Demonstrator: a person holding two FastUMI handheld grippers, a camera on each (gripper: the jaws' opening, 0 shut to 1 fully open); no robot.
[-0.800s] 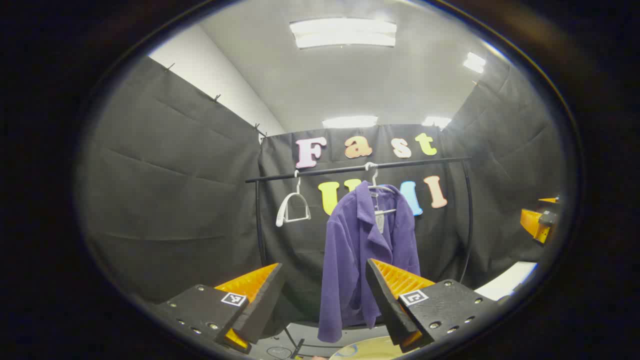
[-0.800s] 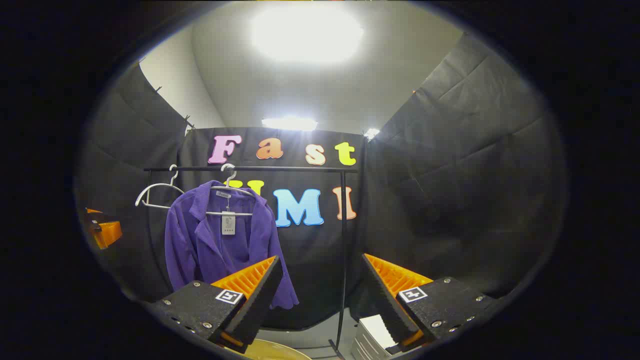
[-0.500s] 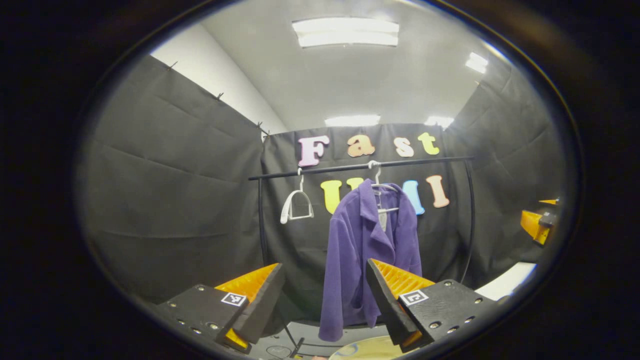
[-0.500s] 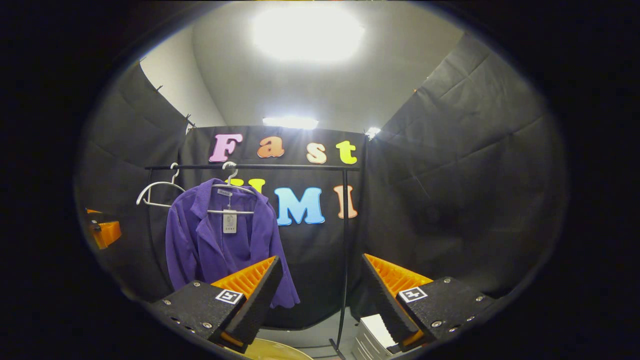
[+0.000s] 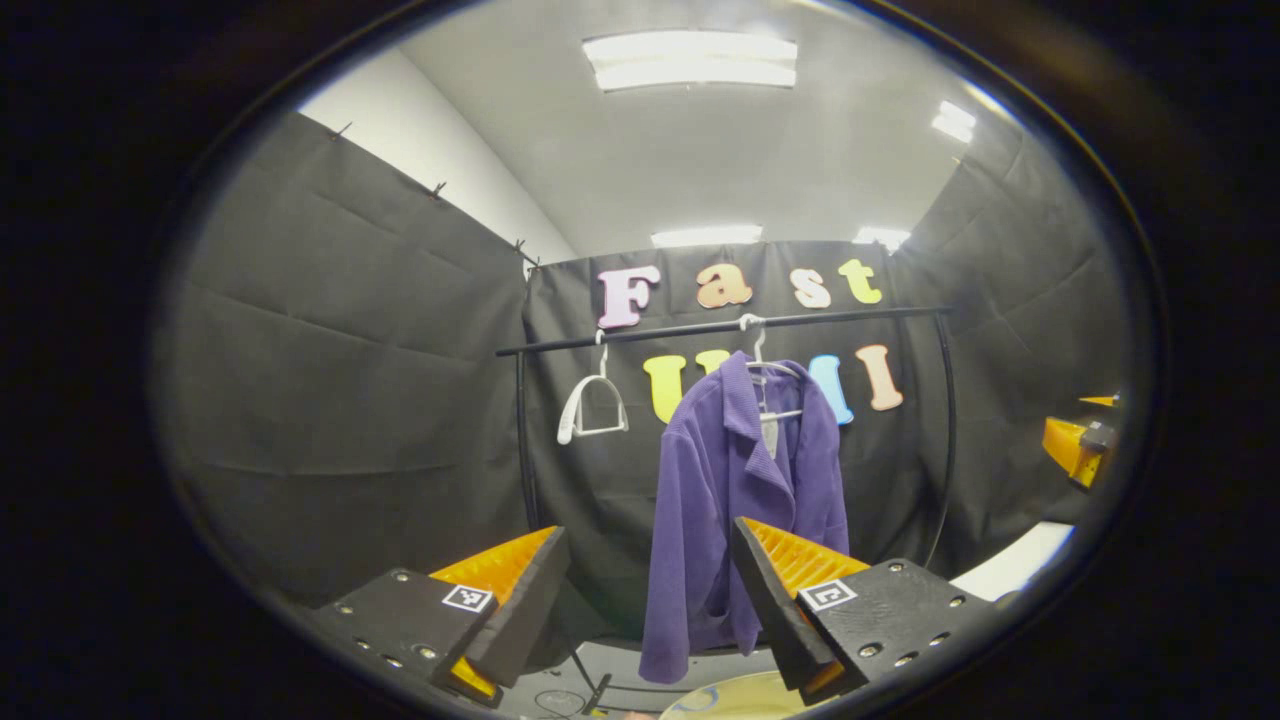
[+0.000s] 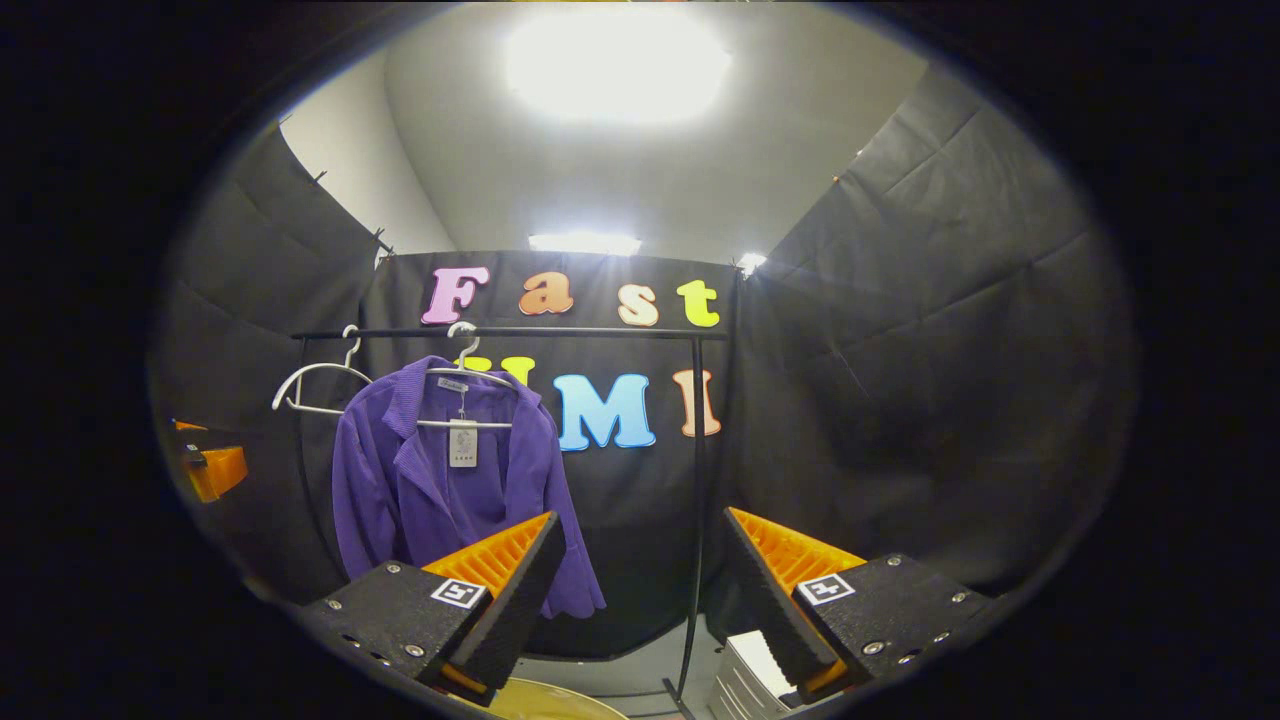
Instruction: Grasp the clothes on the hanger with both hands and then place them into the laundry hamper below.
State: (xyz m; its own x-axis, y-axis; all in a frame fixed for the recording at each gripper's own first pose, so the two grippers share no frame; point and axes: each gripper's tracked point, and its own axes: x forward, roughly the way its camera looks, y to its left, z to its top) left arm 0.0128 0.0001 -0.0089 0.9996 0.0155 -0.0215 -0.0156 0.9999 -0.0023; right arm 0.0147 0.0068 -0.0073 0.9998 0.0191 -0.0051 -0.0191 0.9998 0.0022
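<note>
Hanging from the black rail [image 5: 720, 328] at the back of the booth, the purple jacket [image 5: 740, 500] is the biggest thing that matters — its long axis runs straight down from a white hanger [image 5: 770, 372], hem loose above the floor. An empty white hanger [image 5: 592, 405] sits beside it on the same rail. Low at the edge of both views curves a pale round rim, probably the laundry hamper [image 5: 740, 698], under the jacket and near the tools.

From the left tool [image 5: 650, 600] the jacket lies dead ahead, a little right of centre, well apart and untouched. From the right tool [image 6: 640, 590] it lies ahead and clearly off to the left [image 6: 445, 485]. Judging by that, the left tool has the straighter line in; the right one would need to swing leftward to meet the far shoulder.

Both tools stand with fingers spread wide, nothing between them. A small paper tag [image 6: 462, 443] dangles at the collar.
</note>
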